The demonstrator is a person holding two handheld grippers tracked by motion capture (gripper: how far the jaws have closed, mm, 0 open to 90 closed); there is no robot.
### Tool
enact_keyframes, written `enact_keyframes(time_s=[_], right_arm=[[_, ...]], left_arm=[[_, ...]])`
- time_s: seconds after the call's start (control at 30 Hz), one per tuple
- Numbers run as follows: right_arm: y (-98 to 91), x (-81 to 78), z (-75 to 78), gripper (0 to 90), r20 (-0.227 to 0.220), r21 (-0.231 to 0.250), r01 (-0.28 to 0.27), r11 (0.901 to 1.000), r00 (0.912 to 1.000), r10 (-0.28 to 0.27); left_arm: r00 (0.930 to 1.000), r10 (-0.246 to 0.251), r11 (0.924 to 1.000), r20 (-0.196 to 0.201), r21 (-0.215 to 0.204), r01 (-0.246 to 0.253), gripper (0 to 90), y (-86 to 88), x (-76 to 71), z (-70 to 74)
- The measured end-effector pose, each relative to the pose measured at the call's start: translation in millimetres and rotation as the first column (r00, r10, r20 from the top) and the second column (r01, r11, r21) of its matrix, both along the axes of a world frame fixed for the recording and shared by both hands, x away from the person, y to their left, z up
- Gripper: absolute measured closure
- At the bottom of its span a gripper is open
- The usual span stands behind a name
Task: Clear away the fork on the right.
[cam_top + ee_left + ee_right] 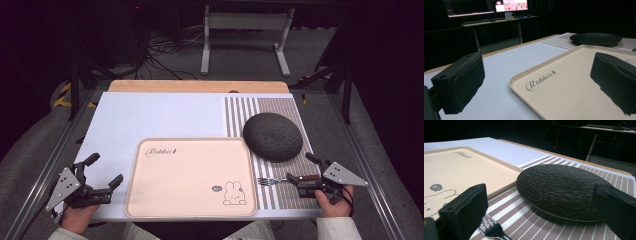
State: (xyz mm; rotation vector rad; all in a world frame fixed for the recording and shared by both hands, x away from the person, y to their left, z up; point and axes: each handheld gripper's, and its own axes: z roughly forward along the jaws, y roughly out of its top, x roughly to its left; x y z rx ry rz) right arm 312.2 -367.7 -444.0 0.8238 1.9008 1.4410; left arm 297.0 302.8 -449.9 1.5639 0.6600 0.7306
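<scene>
High view: the right tongs (300,181) sit low at the near right of the counter (150,117), right by the fork (272,181). The fork lies flat on the striped mat (280,200), with its prongs pointing at the pink tray (190,177). The fork handle runs in under the tongs, so I think they are there to pick it up. The right tongs look wide open, and in the right gripper view the fork (491,228) lies low between the jaws with nothing pressing on it. The black plate (273,136) rests on the mat just behind the fork, near but apart. The left tongs (102,175) wait at the left of the tray, wide open and holding nothing, out of the way.
</scene>
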Motion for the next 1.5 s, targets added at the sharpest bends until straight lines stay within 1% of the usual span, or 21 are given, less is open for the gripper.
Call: enact_keyframes(time_s=[0.07,0.2,0.3,0.37,0.47,0.6,0.73,0.87,0.93,1.0,1.07,1.13,1.2,1.27,1.33,1.4,1.43,1.5], right_arm=[[-0.4,-0.3,0.6,1.6,-0.001,-0.008,-0.005,1.0000,1.0000,0.005],[-2.7,-1.6,2.1,1.6,0.001,0.000,0.005,1.0000,1.0000,-0.005],[-3.6,-1.6,2.2,1.6,0.000,-0.003,0.007,1.0000,1.0000,-0.007],[-2.9,-1.5,2.4,1.6,-0.003,0.005,0.004,1.0000,1.0000,-0.004],[-2.0,-1.1,2.4,1.6,-0.003,0.000,-0.004,1.0000,1.0000,0.004],[-2.5,-2.4,4.7,1.4,-0.009,-0.002,-0.005,1.0000,0.9999,0.005],[-3.9,-2.9,8.9,1.4,-0.005,0.003,-0.005,1.0000,1.0000,0.005],[-2.1,1.7,16.4,1.4,-0.007,0.003,-0.015,0.9999,0.9999,0.015],[0.5,4.9,21.1,1.4,-0.006,0.002,-0.030,0.9995,0.9995,0.030],[2.6,6.7,24.1,1.4,-0.008,-0.010,-0.042,0.9990,0.9991,0.042],[3.5,8.1,25.4,1.4,-0.009,-0.013,-0.050,0.9987,0.9987,0.049],[5.3,12.3,27.8,1.4,-0.012,0.010,-0.059,0.9982,0.9982,0.060],[6.5,15.8,29.7,1.4,-0.023,0.013,-0.065,0.9978,0.9976,0.066],[8.6,20.6,33.1,1.4,-0.031,0.001,-0.079,0.9968,0.9964,0.079],[9.4,21.9,34.5,1.5,-0.036,0.003,-0.083,0.9966,0.9959,0.083],[11.0,24.3,38.7,1.5,-0.053,0.009,-0.102,0.9947,0.9933,0.103],[11.6,25.5,41.5,1.4,-0.069,-0.007,-0.118,0.9930,0.9907,0.118],[12.9,28.2,44.6,1.4,-0.077,-0.031,-0.124,0.9918,0.9896,0.121]], left_arm=[[1.0000,0.000,1.0000,-0.001,0.001,0.000,0.1,-0.4,-0.4,0.0],[1.0000,-0.001,1.0000,0.002,-0.004,0.001,0.1,-0.5,-0.7,0.1],[1.0000,-0.003,1.0000,-0.003,-0.002,0.003,0.1,0.3,-0.8,0.0],[1.0000,0.001,1.0000,0.000,-0.005,-0.001,0.1,0.5,-1.2,0.1],[1.0000,0.000,0.9999,0.001,-0.012,0.000,0.1,0.7,-1.1,0.3],[1.0000,0.004,1.0000,-0.002,-0.001,-0.004,0.1,0.0,-1.1,-0.3],[1.0000,0.004,1.0000,-0.007,-0.001,-0.004,0.1,-0.5,-1.9,-0.7],[0.9999,0.005,1.0000,-0.011,0.000,-0.005,0.1,-0.9,-1.9,-1.1],[0.9999,0.005,1.0000,-0.010,0.002,-0.005,0.1,-1.3,-1.8,-1.2],[0.9998,-0.003,1.0000,-0.017,0.009,0.003,0.1,-1.6,-0.7,-1.7],[0.9998,-0.003,0.9999,-0.017,0.011,0.003,0.1,-1.8,-0.3,-2.1],[0.9998,0.000,1.0000,-0.021,0.009,0.000,0.1,-2.0,0.4,-2.6],[0.9998,0.000,1.0000,-0.017,0.008,0.000,0.1,-2.1,0.3,-2.4],[0.9999,-0.001,0.9999,-0.017,0.012,0.001,0.1,-1.9,0.2,-2.3],[0.9998,0.002,1.0000,-0.018,0.009,-0.002,0.1,-1.9,0.3,-2.5],[0.9998,0.001,1.0000,-0.018,0.010,-0.001,0.1,-1.6,0.6,-2.7],[0.9997,0.004,1.0000,-0.023,0.008,-0.004,0.1,-1.6,0.6,-3.0],[0.9996,0.002,1.0000,-0.027,0.008,-0.001,0.1,-1.1,0.9,-3.0]])
